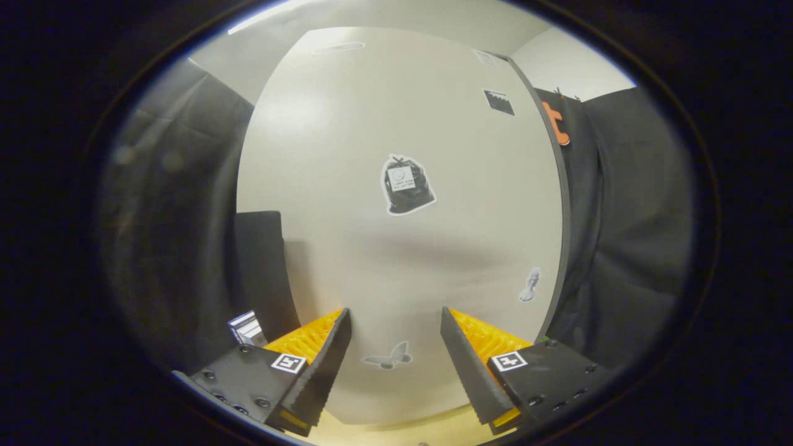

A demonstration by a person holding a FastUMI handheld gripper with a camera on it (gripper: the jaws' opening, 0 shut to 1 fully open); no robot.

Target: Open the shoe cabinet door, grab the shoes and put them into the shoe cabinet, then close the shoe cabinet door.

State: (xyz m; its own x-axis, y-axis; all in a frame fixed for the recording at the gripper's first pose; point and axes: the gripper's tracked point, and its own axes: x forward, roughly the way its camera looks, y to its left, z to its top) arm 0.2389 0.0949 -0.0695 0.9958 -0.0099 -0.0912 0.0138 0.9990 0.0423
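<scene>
Gripper view: gripper (396,347) spread wide, fingers apart with nothing between them, pinching nothing. Straight ahead at twelve o'clock, beyond the fingertips, a pale shoe cabinet door (347,204), broad and flat, facing the camera; contact with the fingers cannot be told. On the door, a trash-bag sticker (406,184) dead ahead at twelve o'clock; a butterfly sticker (388,357) low in the gap between the fingers; a small pale sticker (530,285) at two o'clock from the right finger; a dark square sticker (499,101) high at one o'clock. Dark edge of the door (560,204) running down at three o'clock. Black cloth (632,235) beyond that edge, and more at nine o'clock. Small boxed item (246,328) just outside the left finger at nine o'clock. Pale yellow floor strip (403,433) at six o'clock.
</scene>
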